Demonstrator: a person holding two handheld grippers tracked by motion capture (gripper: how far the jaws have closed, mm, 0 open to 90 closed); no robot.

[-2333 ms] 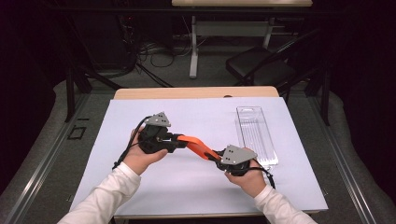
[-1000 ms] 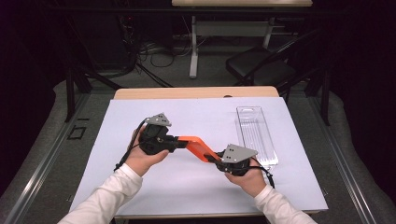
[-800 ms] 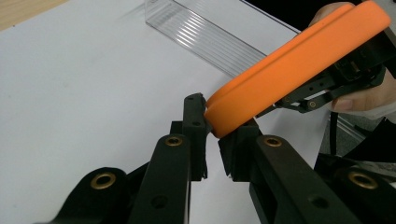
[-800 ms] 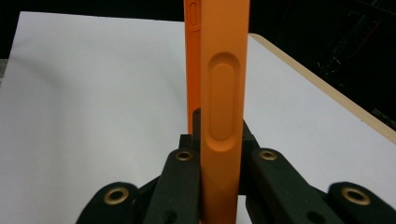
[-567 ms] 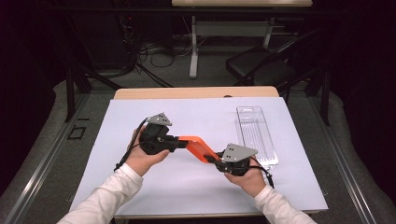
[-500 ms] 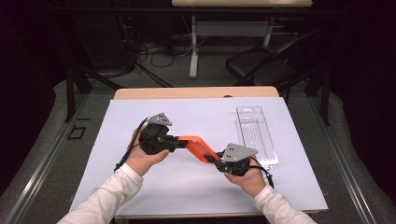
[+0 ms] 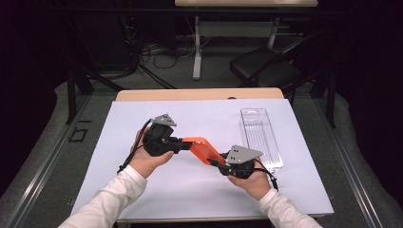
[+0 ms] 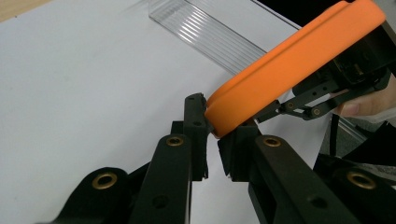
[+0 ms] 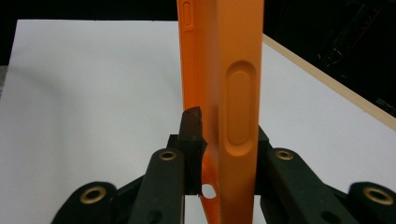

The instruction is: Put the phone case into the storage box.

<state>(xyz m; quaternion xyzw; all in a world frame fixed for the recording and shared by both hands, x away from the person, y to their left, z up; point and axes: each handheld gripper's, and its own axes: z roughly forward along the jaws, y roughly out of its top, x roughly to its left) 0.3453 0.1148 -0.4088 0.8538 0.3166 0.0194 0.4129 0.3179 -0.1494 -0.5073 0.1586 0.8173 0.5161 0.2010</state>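
While the orange phone case (image 7: 202,148) is held up above the white tabletop (image 7: 104,142), one end is pinched tight by the left gripper (image 7: 183,145). At the other end, the right gripper (image 7: 215,161) has just been eased open a little, the case between its jaws. A clear plastic tray (image 7: 260,135) is seen lying just beside the right gripper.

You held the orange case (image 7: 202,148) above the white-covered bench (image 7: 104,142), your left hand-held gripper (image 7: 178,144) at one end and your right hand-held gripper (image 7: 215,163) at the other. A clear plastic tray (image 7: 260,135) lay just beside your right hand (image 7: 251,180).
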